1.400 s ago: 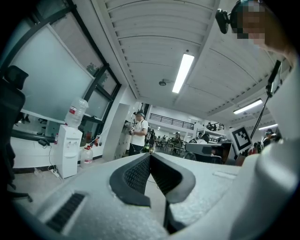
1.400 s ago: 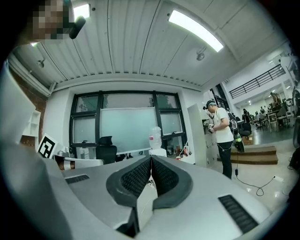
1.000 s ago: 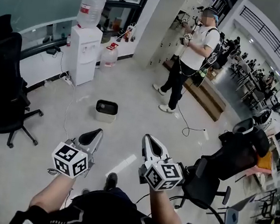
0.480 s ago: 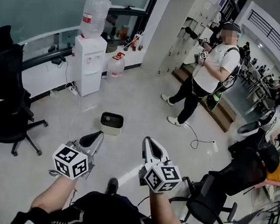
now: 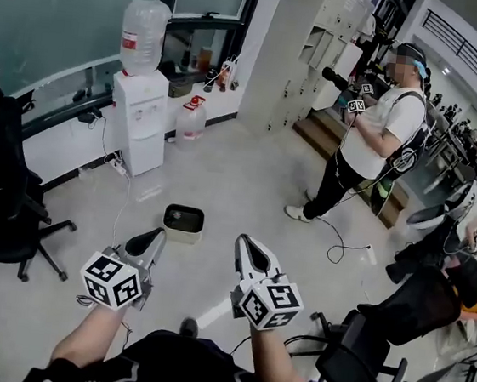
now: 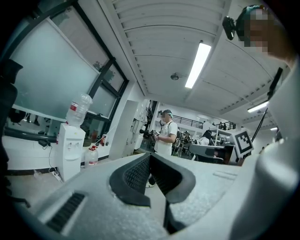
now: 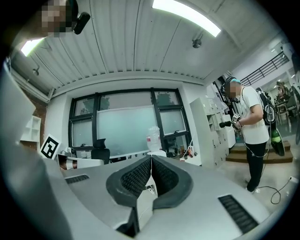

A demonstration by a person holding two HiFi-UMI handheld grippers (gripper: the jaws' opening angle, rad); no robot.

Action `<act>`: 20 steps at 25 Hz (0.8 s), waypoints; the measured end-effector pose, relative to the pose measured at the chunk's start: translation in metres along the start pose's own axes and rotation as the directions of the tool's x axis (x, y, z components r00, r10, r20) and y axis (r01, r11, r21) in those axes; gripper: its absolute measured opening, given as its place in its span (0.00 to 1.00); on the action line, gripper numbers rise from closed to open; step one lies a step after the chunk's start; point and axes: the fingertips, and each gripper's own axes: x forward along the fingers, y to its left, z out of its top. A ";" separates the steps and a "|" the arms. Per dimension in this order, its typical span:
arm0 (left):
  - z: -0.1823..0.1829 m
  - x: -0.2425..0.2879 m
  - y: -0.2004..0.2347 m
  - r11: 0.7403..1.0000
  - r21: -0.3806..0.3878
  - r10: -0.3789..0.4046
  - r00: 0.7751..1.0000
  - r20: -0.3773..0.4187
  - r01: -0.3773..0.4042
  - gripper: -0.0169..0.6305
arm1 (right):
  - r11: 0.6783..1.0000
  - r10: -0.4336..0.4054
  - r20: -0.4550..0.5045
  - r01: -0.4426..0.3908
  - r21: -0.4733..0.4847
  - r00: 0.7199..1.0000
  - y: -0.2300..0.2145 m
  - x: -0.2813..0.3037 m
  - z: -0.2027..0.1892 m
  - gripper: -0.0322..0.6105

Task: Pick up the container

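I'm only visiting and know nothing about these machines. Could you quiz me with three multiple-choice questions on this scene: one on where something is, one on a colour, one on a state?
1. Where is the container?
A) on the floor, out in the open
B) on a chair seat
C) in a person's hand

2. What colour is the water dispenser?
A) black
B) white
C) red

3. How are the left claw and right claw?
A) both wide open
B) one gripping a cable
C) both shut, empty

Answers:
1 A, it sits on bare floor, untouched.
2 B, its cabinet is white.
3 C, each gripper view shows the pads together with nothing between.
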 end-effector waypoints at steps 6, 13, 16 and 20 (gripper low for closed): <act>0.000 0.044 0.005 1.000 -0.010 0.013 1.000 0.000 -0.013 0.04 | 1.000 0.019 0.008 -0.019 0.012 1.000 -0.041 0.018 0.002 0.06; -0.008 0.096 -0.003 0.999 -0.017 0.042 0.999 -0.020 -0.043 0.04 | 0.999 0.038 0.001 -0.038 0.013 0.999 -0.100 0.028 0.003 0.06; -0.009 0.109 -0.005 0.999 -0.006 0.048 0.998 -0.036 -0.048 0.04 | 0.999 0.040 -0.002 -0.040 0.033 0.999 -0.116 0.035 -0.001 0.06; -0.008 0.123 -0.001 0.999 0.012 0.043 0.998 -0.054 -0.042 0.04 | 0.998 0.046 0.003 -0.046 0.045 0.999 -0.127 0.048 -0.004 0.06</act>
